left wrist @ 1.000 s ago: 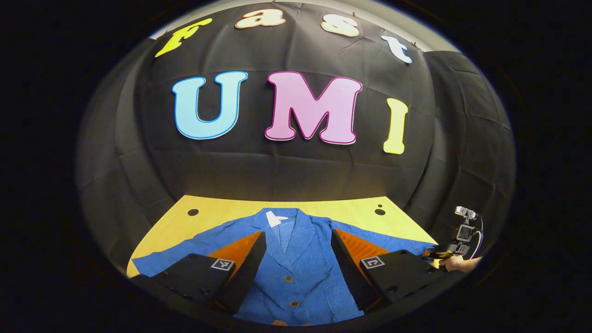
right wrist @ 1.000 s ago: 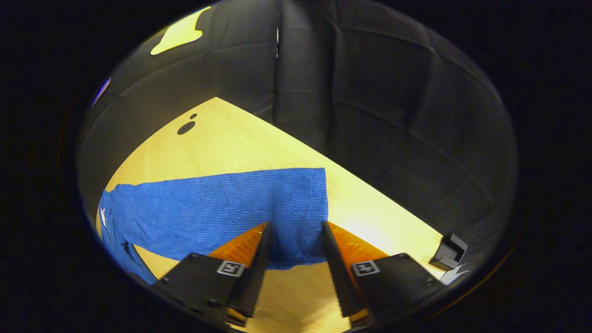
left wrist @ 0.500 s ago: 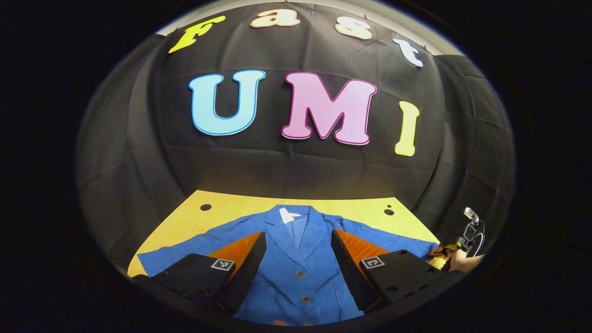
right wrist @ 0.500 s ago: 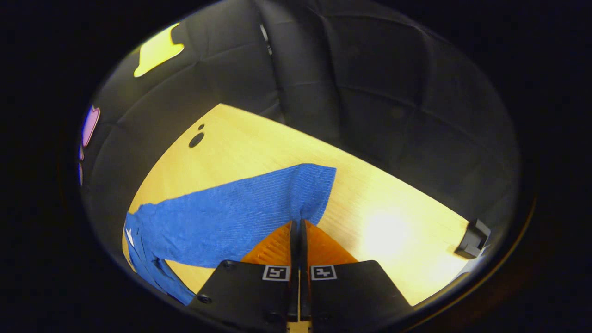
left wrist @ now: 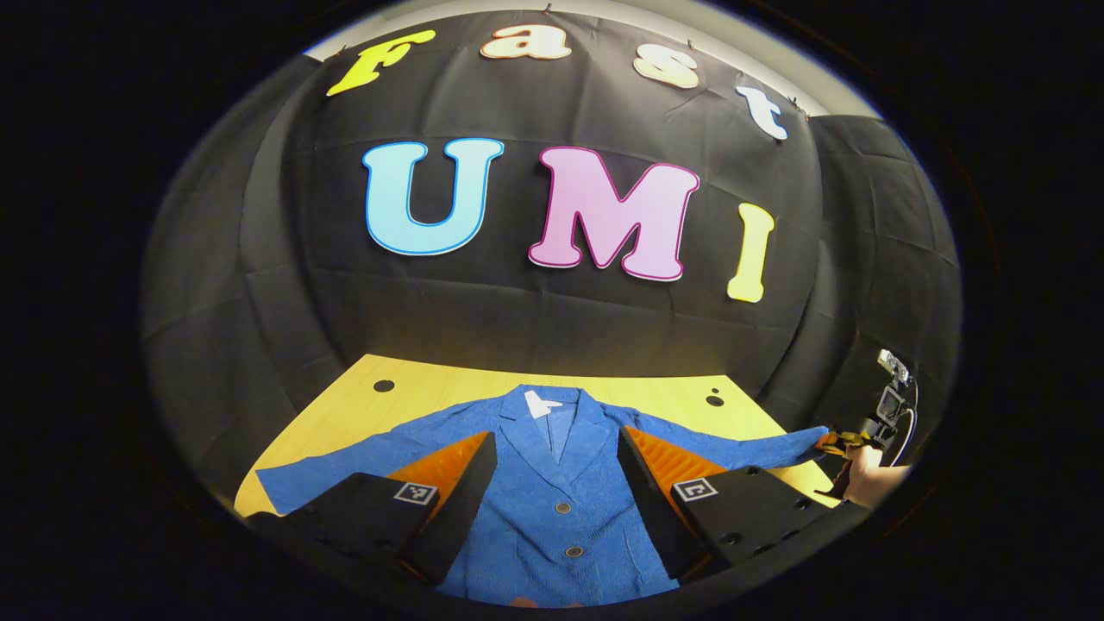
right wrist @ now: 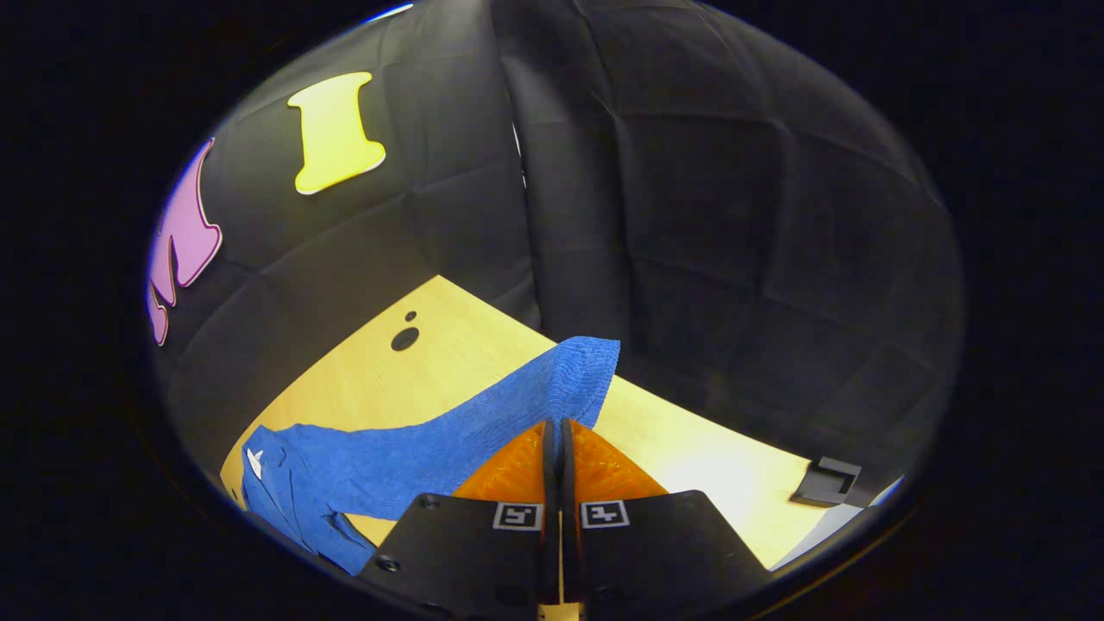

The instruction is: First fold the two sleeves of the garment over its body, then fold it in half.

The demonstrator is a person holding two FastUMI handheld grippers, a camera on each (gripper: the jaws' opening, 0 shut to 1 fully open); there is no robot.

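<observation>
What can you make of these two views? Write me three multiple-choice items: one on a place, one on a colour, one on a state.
1. The right claw grips the jacket at:
A. the collar
B. the sleeve, at its cuff end
C. the bottom hem

2. The jacket is:
A. blue
B. red
C. green

3. The left claw is:
A. shut on the collar
B. shut on a button
C. open over the jacket's front

Answers:
1 B: in the right gripper view the fingers meet on the cuff end, which is raised off the table.
2 A: the cloth is blue in both views.
3 C: its fingers stand wide apart, with the jacket's front showing between them.
</observation>
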